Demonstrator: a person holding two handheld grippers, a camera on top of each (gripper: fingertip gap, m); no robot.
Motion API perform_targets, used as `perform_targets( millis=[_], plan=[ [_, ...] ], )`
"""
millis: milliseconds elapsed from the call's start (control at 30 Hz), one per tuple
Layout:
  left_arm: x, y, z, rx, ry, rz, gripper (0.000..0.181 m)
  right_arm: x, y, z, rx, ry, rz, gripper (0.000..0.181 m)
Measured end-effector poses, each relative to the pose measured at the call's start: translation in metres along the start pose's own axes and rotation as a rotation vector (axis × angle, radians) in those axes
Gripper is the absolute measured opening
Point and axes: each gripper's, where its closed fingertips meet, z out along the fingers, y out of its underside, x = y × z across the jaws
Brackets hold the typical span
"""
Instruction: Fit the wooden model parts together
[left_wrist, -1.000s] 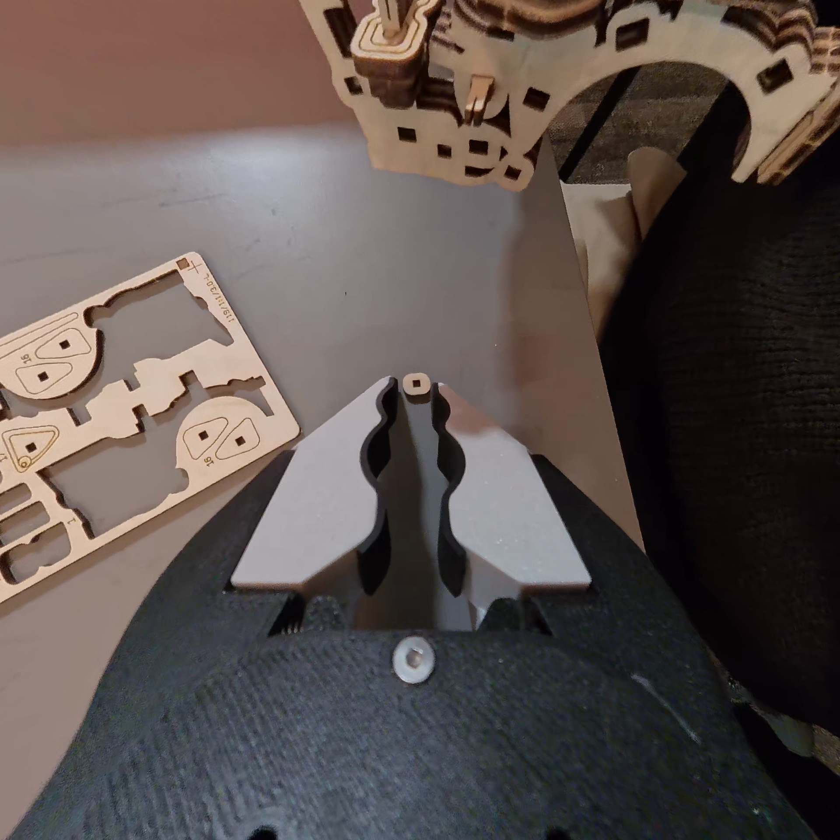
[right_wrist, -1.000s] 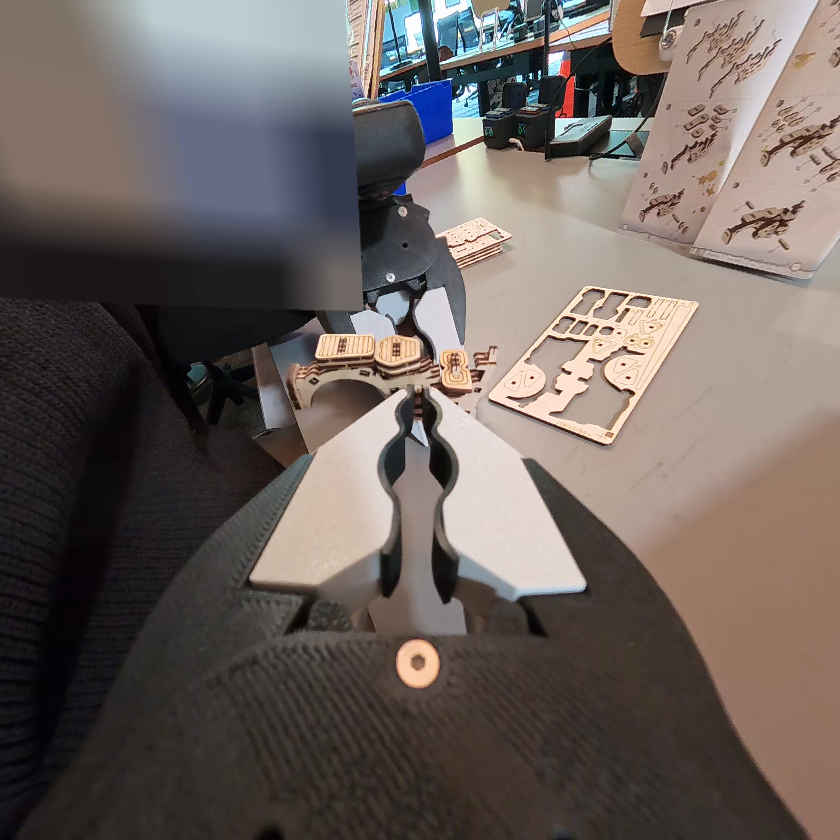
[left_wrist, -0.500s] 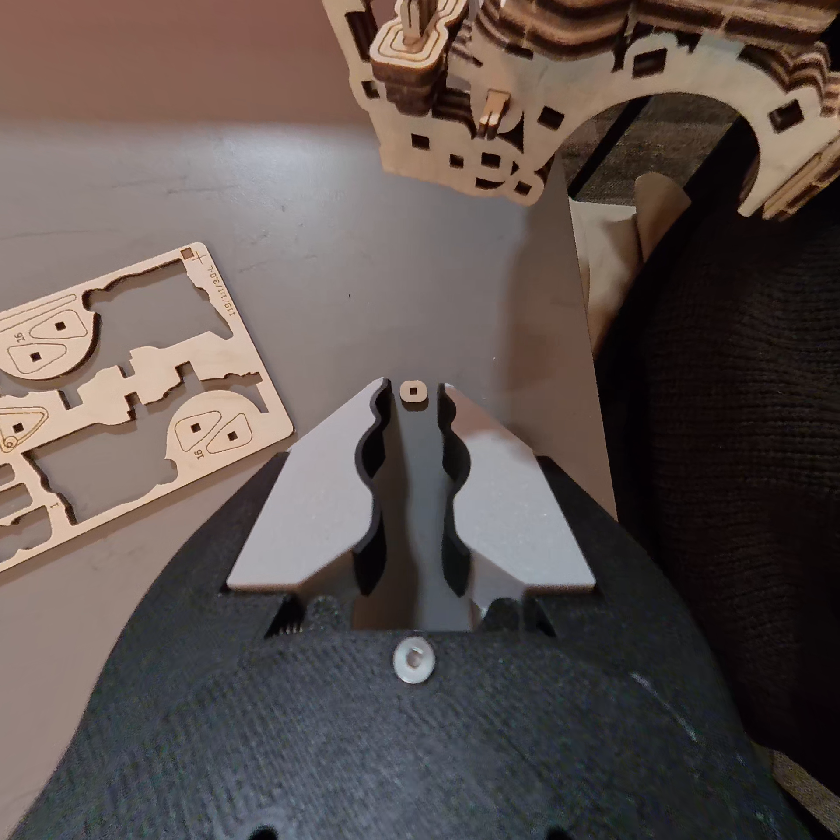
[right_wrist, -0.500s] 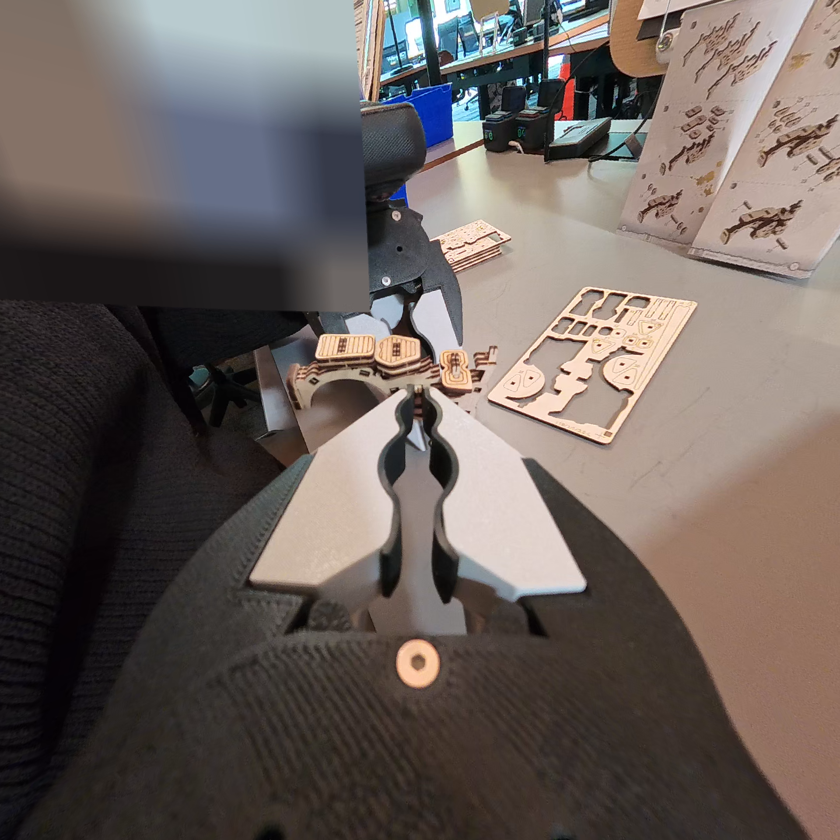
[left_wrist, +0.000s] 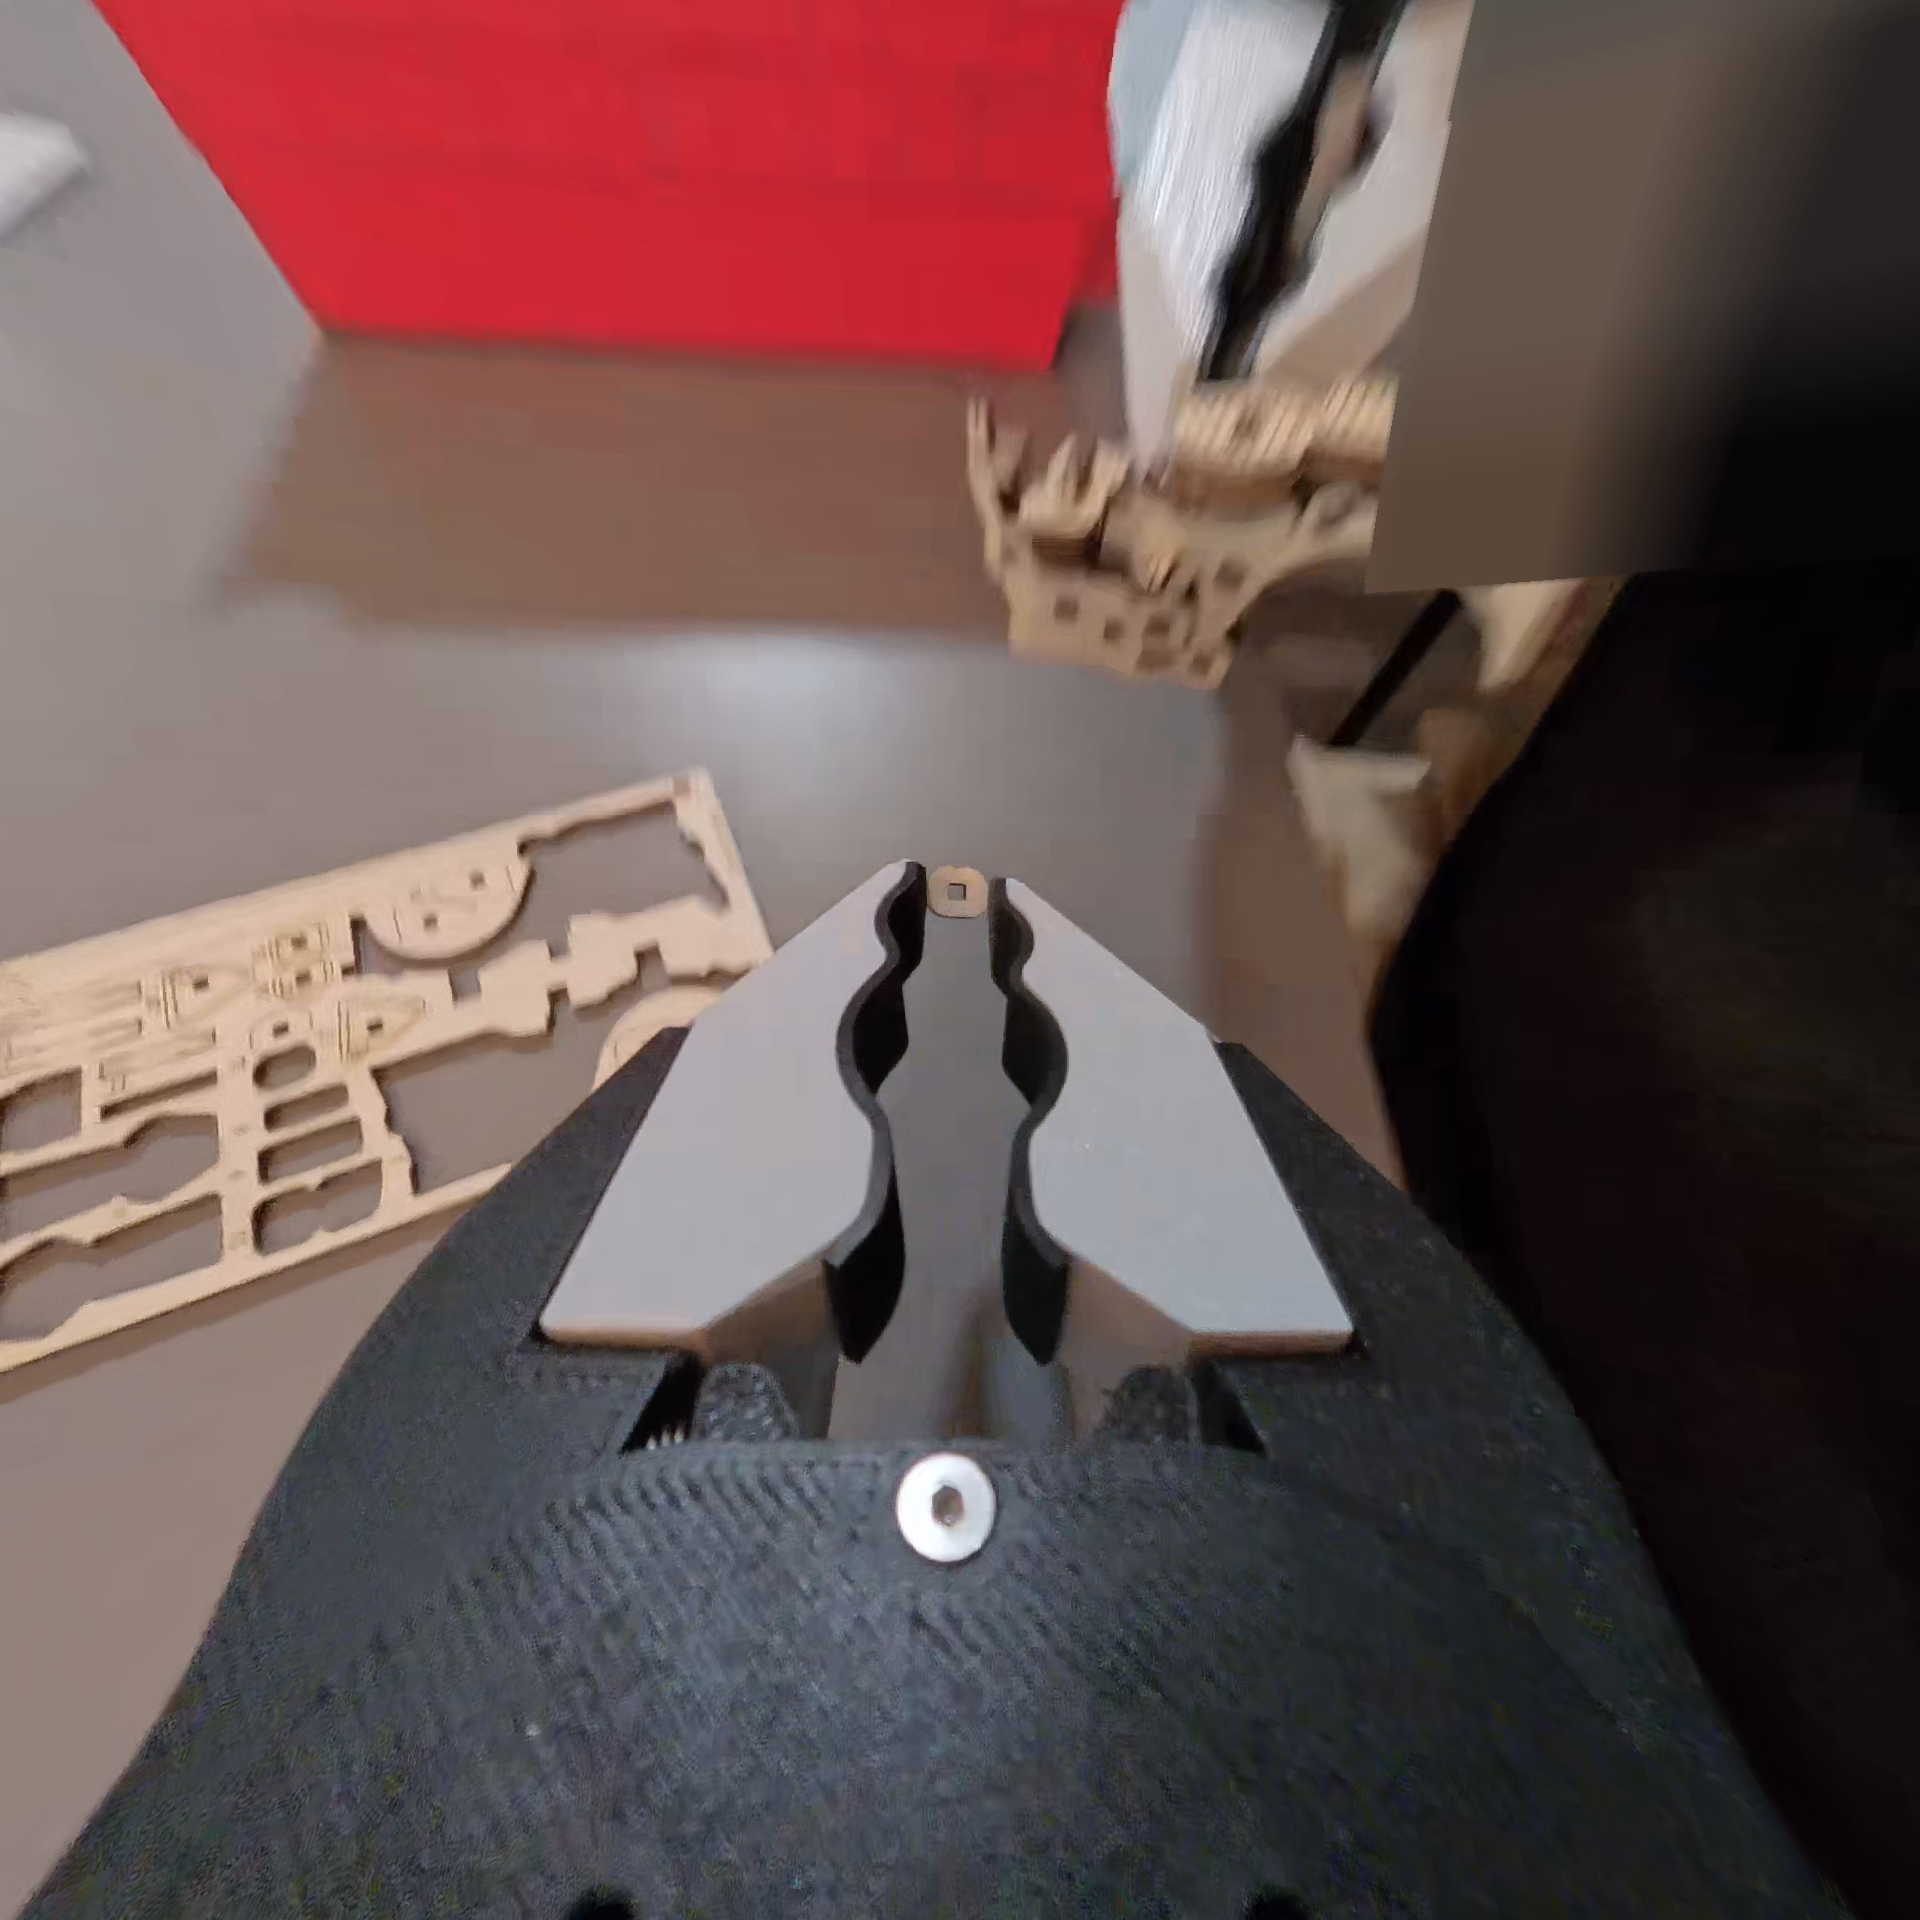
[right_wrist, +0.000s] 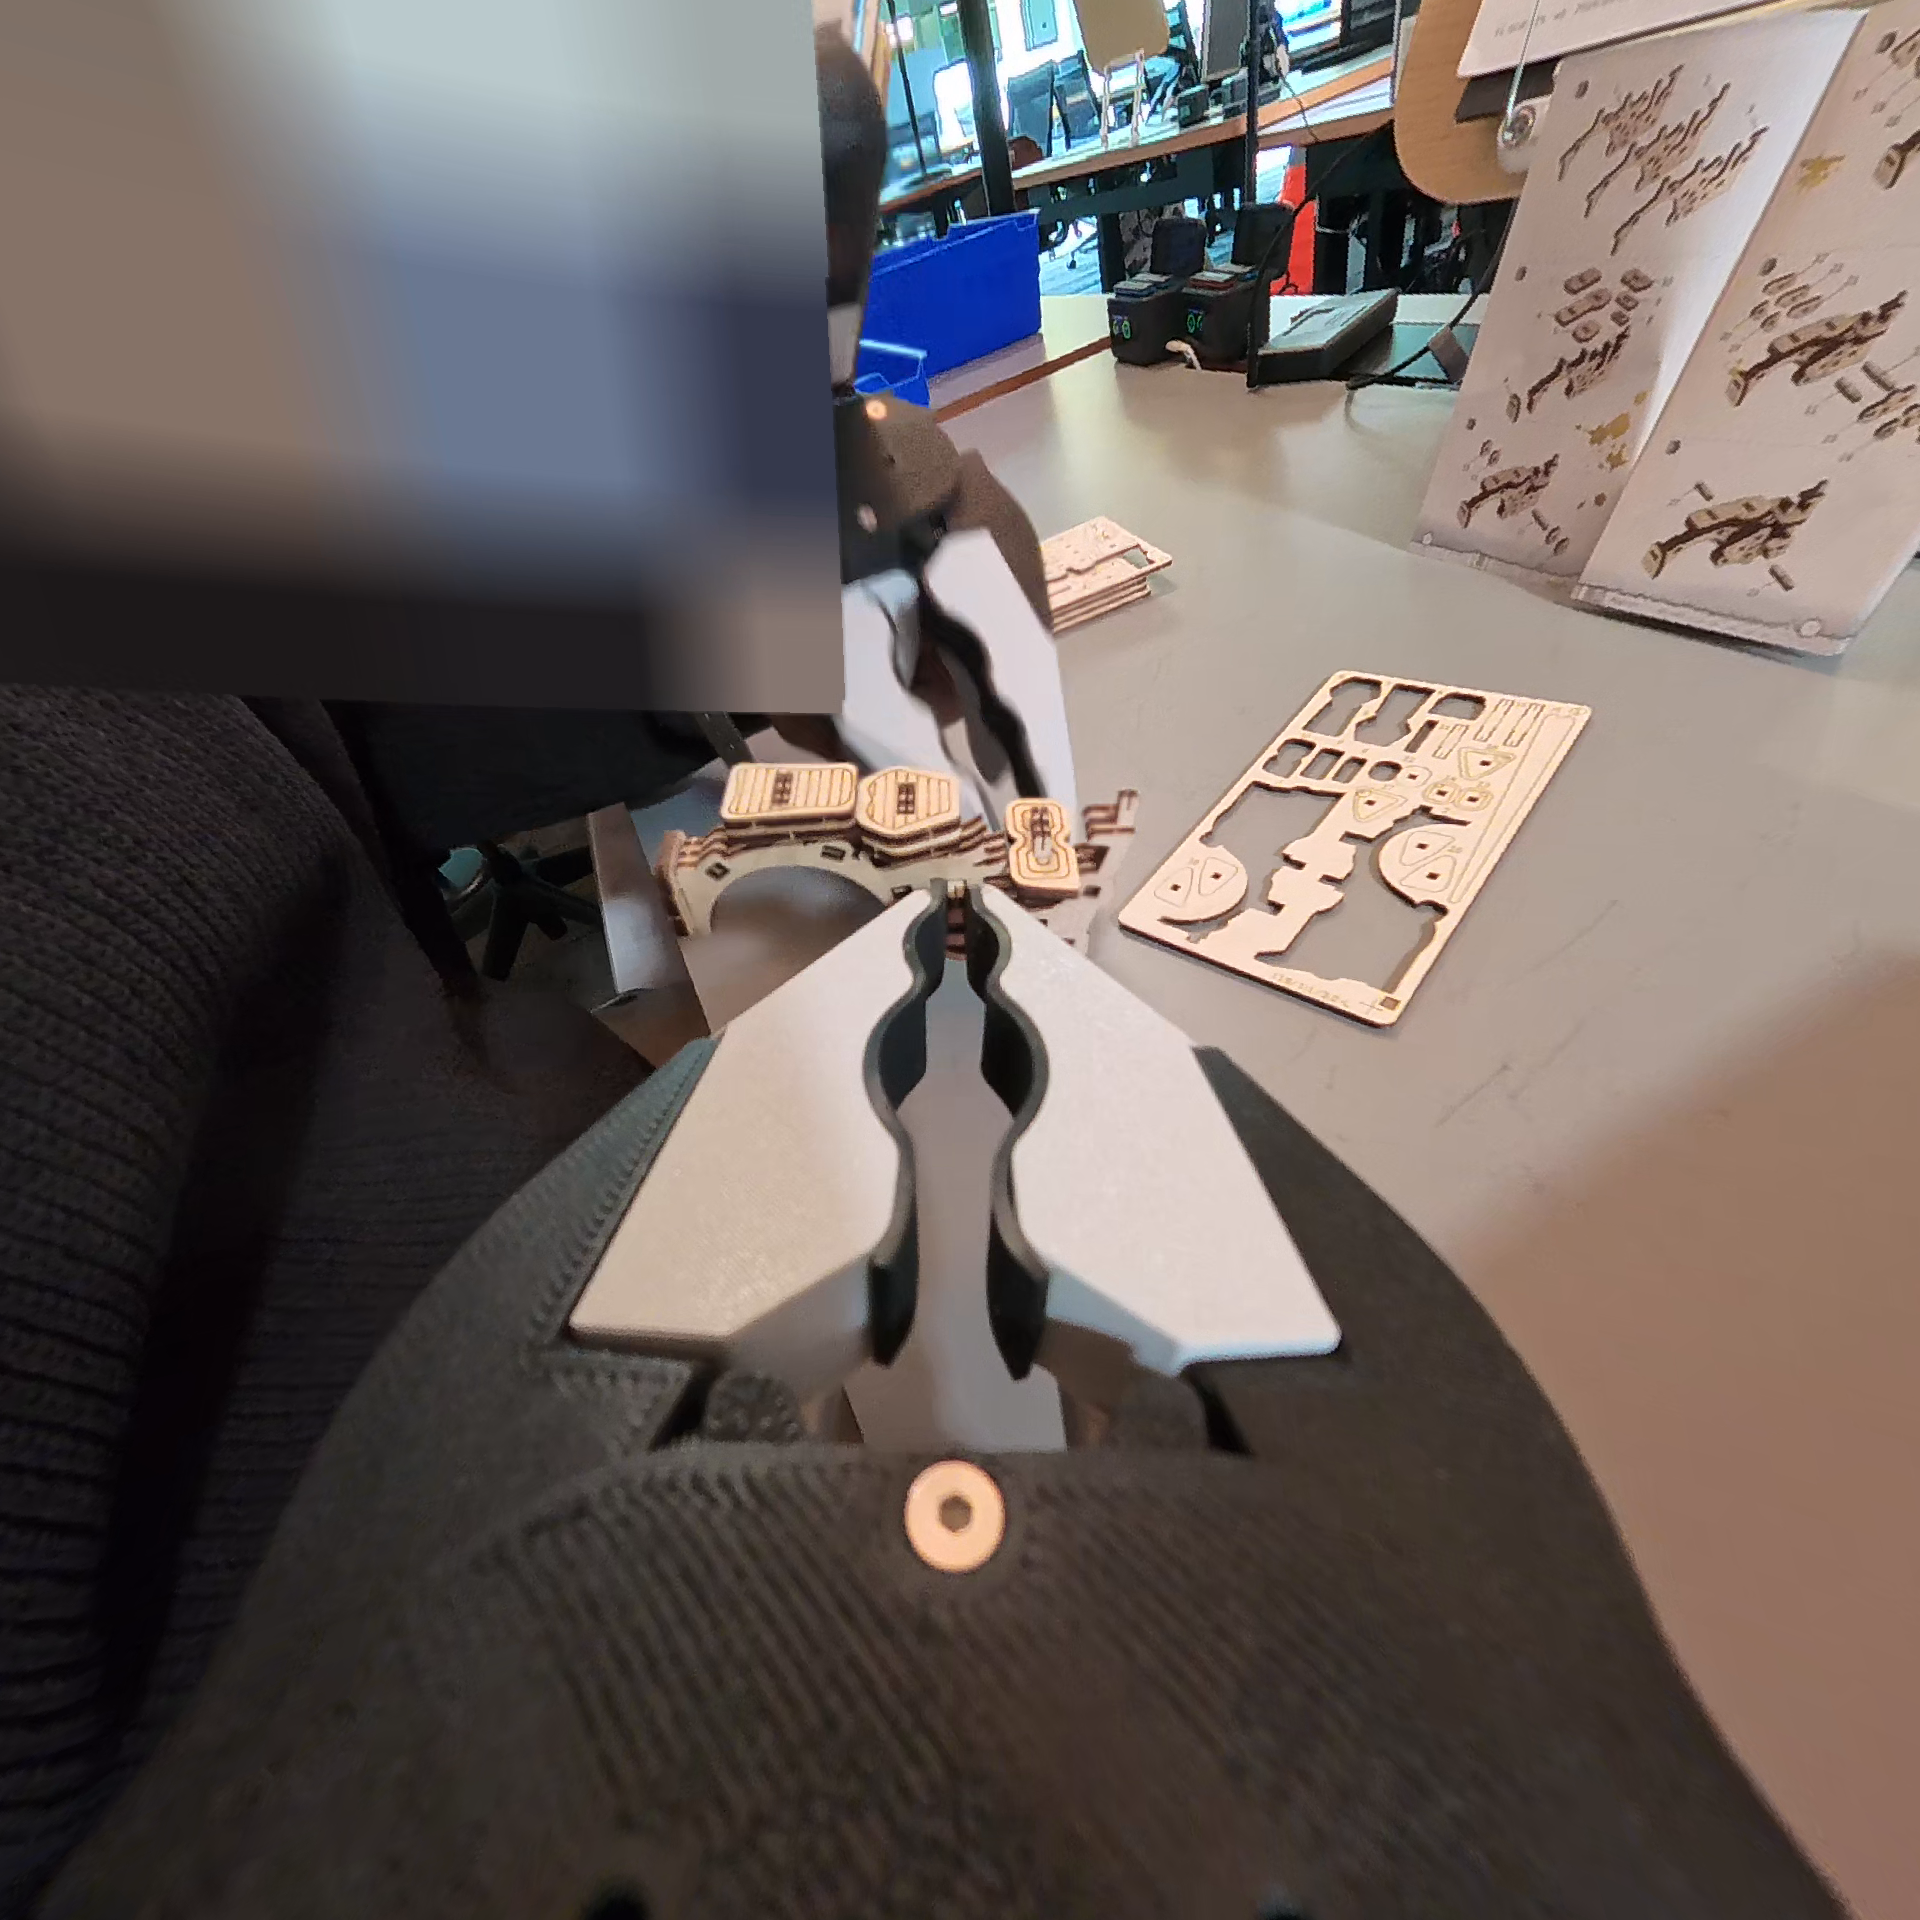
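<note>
A grey table (right_wrist: 1558, 1195) fills the right side of the scene, and its near edge and corner sit just beside the person's dark knitted clothing (right_wrist: 156, 1039). Open tabletop lies to the right of the grippers. A flat wooden parts sheet (right_wrist: 1361, 842) with many cut-out holes lies on the table, just right of the model in the right wrist view. A small stack of more wooden sheets (right_wrist: 1101, 561) lies farther back, and an upright instruction booklet (right_wrist: 1683, 343) stands at the far right. In the left wrist view a red box (left_wrist: 665, 156) stands at the far side of the table, well clear of the parts sheet (left_wrist: 343, 1018). The right gripper (right_wrist: 954, 894) is closed on the near edge of the wooden model (right_wrist: 852, 831), an arched piece with layered plates on top, held in the air over the table's edge near the corner. The left gripper (left_wrist: 958, 883) pinches a small wooden washer (left_wrist: 958, 891) with a square hole between its fingertips. In the left wrist view the model (left_wrist: 1132, 540) appears blurred, up and to the right of the washer, well apart from it, with the right gripper (left_wrist: 1247, 343) pointing down onto it from above. In the right wrist view the left gripper (right_wrist: 977, 675) angles down behind the model; its tips are hidden there.
</note>
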Motion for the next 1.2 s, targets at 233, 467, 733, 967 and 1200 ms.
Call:
perform_targets(
  millis=[233,467,733,967,1200],
  plan=[
    [0.027,-0.059,-0.048,0.547,0.268,-0.318,0.01,-0.01,-0.012,-0.001,0.068,-0.048,0.022,0.001],
    [0.045,-0.068,-0.043,0.639,0.384,-0.427,0.009,-0.028,-0.022,0.004,0.137,-0.126,0.075,0.001],
    [0.057,-0.076,-0.044,0.663,0.416,-0.405,0.009,-0.035,-0.027,0.003,0.194,-0.199,0.151,0.001],
    [0.058,-0.077,-0.045,0.69,0.442,-0.44,0.009,-0.034,-0.028,0.003,0.205,-0.207,0.171,0.001],
    [0.055,-0.077,-0.044,0.702,0.436,-0.458,0.009,-0.033,-0.028,0.003,0.21,-0.207,0.182,0.001]
  ],
)
